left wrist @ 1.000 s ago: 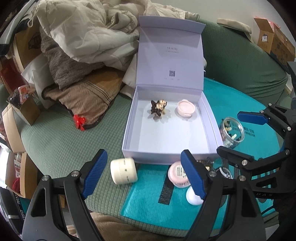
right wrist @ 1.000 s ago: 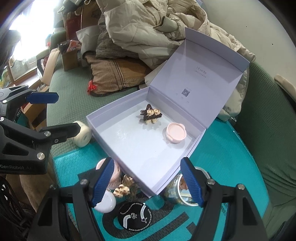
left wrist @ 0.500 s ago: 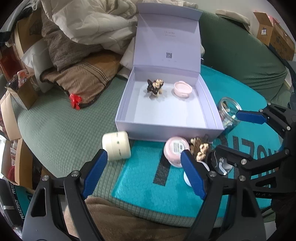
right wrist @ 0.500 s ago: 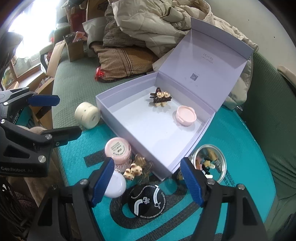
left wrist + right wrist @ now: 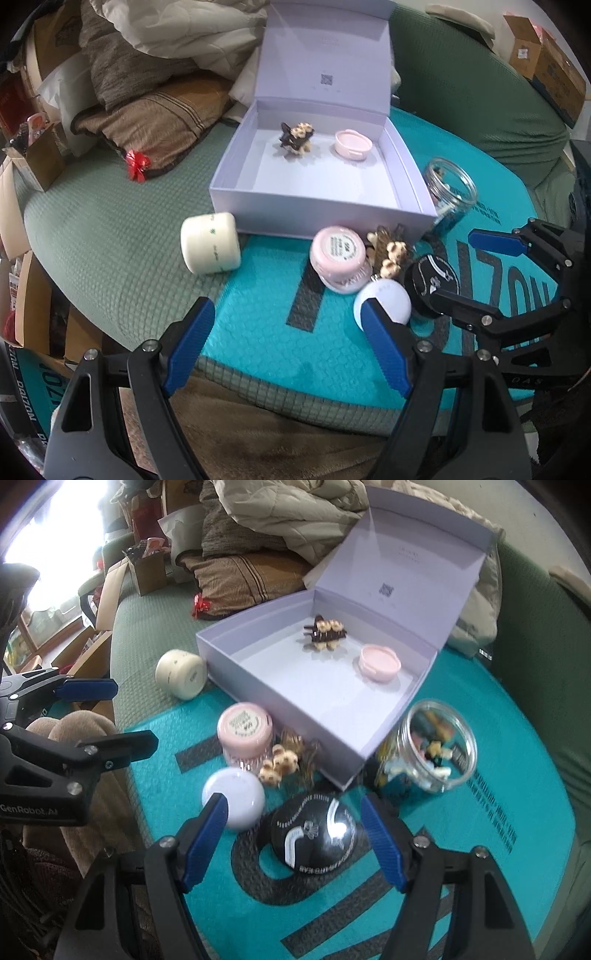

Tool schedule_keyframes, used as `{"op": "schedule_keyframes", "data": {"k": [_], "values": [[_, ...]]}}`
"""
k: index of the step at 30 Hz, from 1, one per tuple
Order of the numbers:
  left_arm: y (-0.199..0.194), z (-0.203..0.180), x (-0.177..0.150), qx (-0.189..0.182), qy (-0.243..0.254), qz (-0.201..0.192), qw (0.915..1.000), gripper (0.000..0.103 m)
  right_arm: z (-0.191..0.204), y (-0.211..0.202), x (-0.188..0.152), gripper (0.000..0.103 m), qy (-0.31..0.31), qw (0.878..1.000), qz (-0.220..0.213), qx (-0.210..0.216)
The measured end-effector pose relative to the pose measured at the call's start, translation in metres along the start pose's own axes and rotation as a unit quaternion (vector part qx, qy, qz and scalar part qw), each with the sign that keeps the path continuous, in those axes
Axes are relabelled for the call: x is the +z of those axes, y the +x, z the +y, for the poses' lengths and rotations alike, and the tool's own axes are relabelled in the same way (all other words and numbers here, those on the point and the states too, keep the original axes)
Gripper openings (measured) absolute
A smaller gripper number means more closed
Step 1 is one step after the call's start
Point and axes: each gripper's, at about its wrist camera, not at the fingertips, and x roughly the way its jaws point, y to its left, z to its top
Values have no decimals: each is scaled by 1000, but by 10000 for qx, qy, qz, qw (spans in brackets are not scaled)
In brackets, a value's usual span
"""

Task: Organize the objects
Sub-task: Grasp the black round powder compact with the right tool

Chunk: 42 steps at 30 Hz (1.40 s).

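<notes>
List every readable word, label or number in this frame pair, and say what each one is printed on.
"GenRobot.AI": on the left gripper body, seen from the right wrist view.
QR code and small print on the box lid: too small to read.
Ring of white text on the black round case: too blurred.
Pink jar lid label, cream jar print, teal mat lettering: unreadable.

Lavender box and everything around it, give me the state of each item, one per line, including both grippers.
Lavender box: lid open, upright.
Dark hair clip: inside box.
Pink dish: inside box.
Cream jar: on its side, outside box.
Pink jar: lid on, outside.
Clear jar: no lid, filled.
Black compact: closed.
White round case: closed.
Left gripper: open, empty.
Right gripper: open, empty.
</notes>
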Motion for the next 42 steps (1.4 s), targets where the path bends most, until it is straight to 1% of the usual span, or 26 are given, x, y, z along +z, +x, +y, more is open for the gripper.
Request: {"op": "schedule_keyframes", "data": {"k": [3,9,14,17,20,25,29,36,39,42], "values": [[0,-3,-4,-7,12,-24,10000,81,-4,3,-8,75,108,9999,46,84],[9,-8,-7,-286,-67,126,9995,80,-18,13,-22,75,411,9987,179,226],[20,-13,-9,-392,-61,294,9988,80,-30,24,-32,75,605,9975,286,237],[25,-17,-8,-539,-79,346,9979,80,-35,28,-35,75,663,9969,289,294],[32,-21,-6,-711,-57,421,9966,80,-36,34,-37,75,653,9964,305,441],[44,-28,-3,-923,-49,543,9942,80,-36,40,-38,75,582,9964,291,552],[51,-32,-2,-1028,-66,655,9925,80,-36,47,-36,75,567,9960,261,638],[58,-45,-1,-1242,25,741,9895,80,-38,55,-34,75,573,9953,224,745],[62,-50,-1,-1279,80,783,9887,80,-38,54,-36,70,536,9951,164,820],[67,-55,-1,-1312,109,836,9878,79,-39,52,-39,70,486,9958,136,768]]}}
